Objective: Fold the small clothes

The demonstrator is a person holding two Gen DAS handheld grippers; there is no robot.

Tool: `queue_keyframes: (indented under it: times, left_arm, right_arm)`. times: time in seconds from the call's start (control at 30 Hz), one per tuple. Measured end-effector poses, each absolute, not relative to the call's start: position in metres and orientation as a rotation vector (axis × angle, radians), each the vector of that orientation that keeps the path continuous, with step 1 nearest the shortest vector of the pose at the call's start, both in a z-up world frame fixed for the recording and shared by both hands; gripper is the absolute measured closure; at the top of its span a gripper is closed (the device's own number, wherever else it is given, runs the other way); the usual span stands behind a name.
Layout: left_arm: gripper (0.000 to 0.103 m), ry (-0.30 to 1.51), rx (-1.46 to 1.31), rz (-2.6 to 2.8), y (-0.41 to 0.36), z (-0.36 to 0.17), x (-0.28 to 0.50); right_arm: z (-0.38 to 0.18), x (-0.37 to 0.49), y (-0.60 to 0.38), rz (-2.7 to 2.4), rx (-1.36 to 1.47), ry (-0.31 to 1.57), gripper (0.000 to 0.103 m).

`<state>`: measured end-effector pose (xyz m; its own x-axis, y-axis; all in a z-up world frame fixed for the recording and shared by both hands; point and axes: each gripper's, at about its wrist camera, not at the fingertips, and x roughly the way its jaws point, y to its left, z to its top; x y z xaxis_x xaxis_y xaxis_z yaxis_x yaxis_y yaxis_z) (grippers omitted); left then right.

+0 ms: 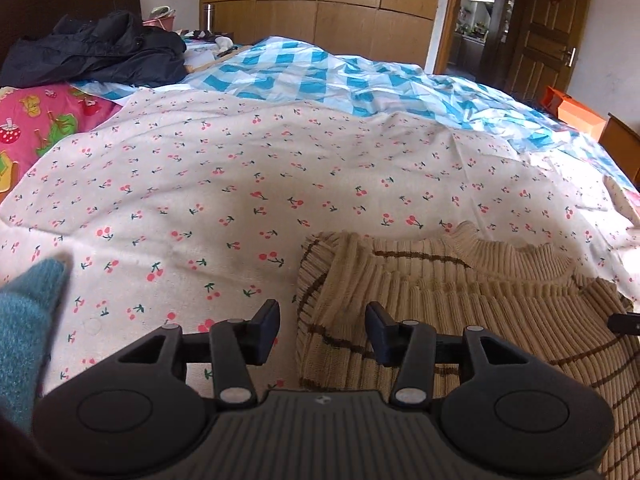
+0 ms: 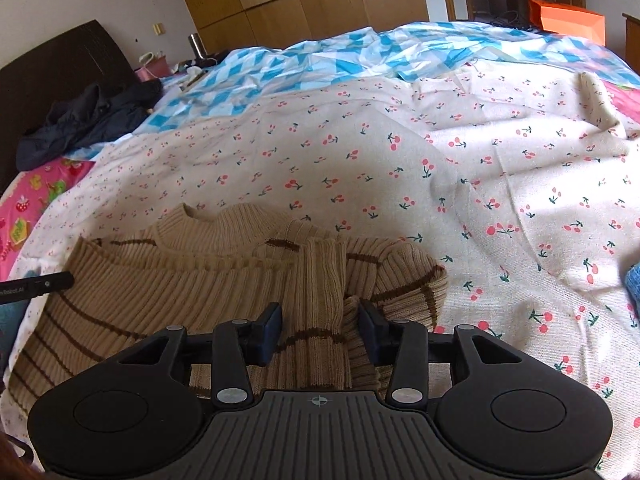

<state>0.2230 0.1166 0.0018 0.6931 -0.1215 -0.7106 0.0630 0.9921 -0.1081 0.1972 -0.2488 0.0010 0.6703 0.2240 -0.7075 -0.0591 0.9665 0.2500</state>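
left gripper [image 1: 322, 326], jaws wide, straddles the left edge of the beige striped sweater [image 1: 460, 300]; right gripper [image 2: 319, 326], jaws wide, brackets its bunched sleeve [image 2: 324, 280]. the sweater lies on a cherry-print sheet [image 1: 240, 168], a blue garment [image 1: 28, 320] nearby.

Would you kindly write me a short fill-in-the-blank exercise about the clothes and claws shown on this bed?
1. The beige ribbed sweater has thin stripes coloured ____.
2. The cream sheet beneath it is printed with small red ____.
3. The left claw is ____, its fingers straddling the sweater's edge.
4. A folded sleeve lies between the fingers of the ____ claw.

Missing words: brown; cherries; open; right
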Motion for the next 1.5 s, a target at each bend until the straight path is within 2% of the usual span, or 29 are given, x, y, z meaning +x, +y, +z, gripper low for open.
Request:
queue_keyframes:
  times: [0.1,0.5,0.7,0.77,0.83,1.0,1.13,1.23,1.27,1.3,1.33,1.37,1.43,1.5]
  left_arm:
    - [0.052,0.858,-0.06,-0.099,0.111,-0.011,0.233]
    - [0.052,0.863,-0.091,-0.099,0.112,-0.008,0.237]
    - [0.052,0.858,-0.061,-0.108,0.112,-0.006,0.237]
    - [0.052,0.861,-0.077,-0.115,0.115,-0.006,0.237]
    - [0.052,0.866,-0.101,-0.116,0.118,-0.007,0.238]
    - [0.052,0.868,-0.078,-0.121,0.113,-0.009,0.237]
    - [0.051,0.875,-0.065,-0.128,0.112,-0.008,0.24]
    - [0.047,0.883,-0.05,-0.124,0.111,-0.011,0.243]
    - [0.047,0.883,-0.052,-0.124,0.112,-0.011,0.243]
    - [0.047,0.88,-0.062,-0.122,0.113,-0.011,0.243]
    - [0.053,0.872,-0.08,-0.119,0.115,-0.01,0.242]
    - [0.066,0.864,-0.104,-0.128,0.117,-0.008,0.241]
    - [0.078,0.844,-0.135,-0.123,0.12,-0.003,0.238]
    - [0.081,0.809,-0.157,-0.125,0.122,0.006,0.234]
  right_arm:
    - [-0.003,0.203,-0.251,0.156,0.231,0.833,0.061]
    - [0.014,0.196,-0.235,0.184,0.126,0.789,0.065]
    - [0.004,0.21,-0.246,0.169,0.224,0.86,0.088]
    - [0.006,0.209,-0.252,0.164,0.237,0.855,0.087]
    - [0.006,0.208,-0.258,0.167,0.269,0.852,0.079]
    - [0.002,0.213,-0.277,0.178,0.413,0.851,0.074]
    - [-0.014,0.227,-0.286,0.202,0.523,0.901,0.074]
    - [-0.023,0.233,-0.288,0.218,0.572,0.931,0.074]
    - [-0.023,0.234,-0.287,0.217,0.567,0.93,0.077]
    - [-0.02,0.231,-0.285,0.211,0.549,0.92,0.085]
    - [-0.017,0.229,-0.282,0.208,0.524,0.908,0.094]
    - [-0.013,0.225,-0.28,0.21,0.507,0.898,0.094]
    - [-0.002,0.216,-0.279,0.211,0.495,0.861,0.095]
    - [0.015,0.205,-0.282,0.215,0.497,0.798,0.096]
